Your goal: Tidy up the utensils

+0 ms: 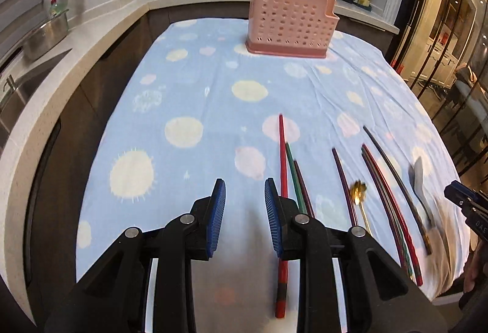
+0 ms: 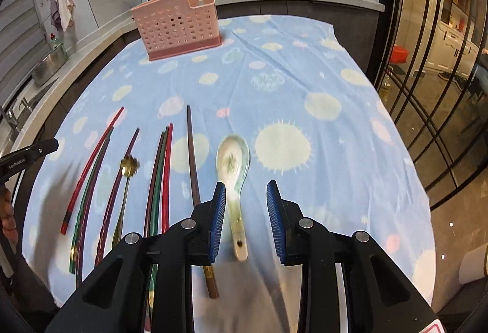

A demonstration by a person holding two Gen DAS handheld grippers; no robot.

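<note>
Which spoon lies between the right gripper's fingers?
The white ceramic spoon, rightmost utensil; the gold spoon lies left among the chopsticks.

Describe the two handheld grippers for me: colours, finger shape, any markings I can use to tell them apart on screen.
Both look alike: the left gripper and right gripper have black plastic linkage arms with round silver pivot pins, and each finger carries a flat blue ribbed pad. Small white lettering runs along the side of each, too blurred to read. No cables or sleeves show.
</note>
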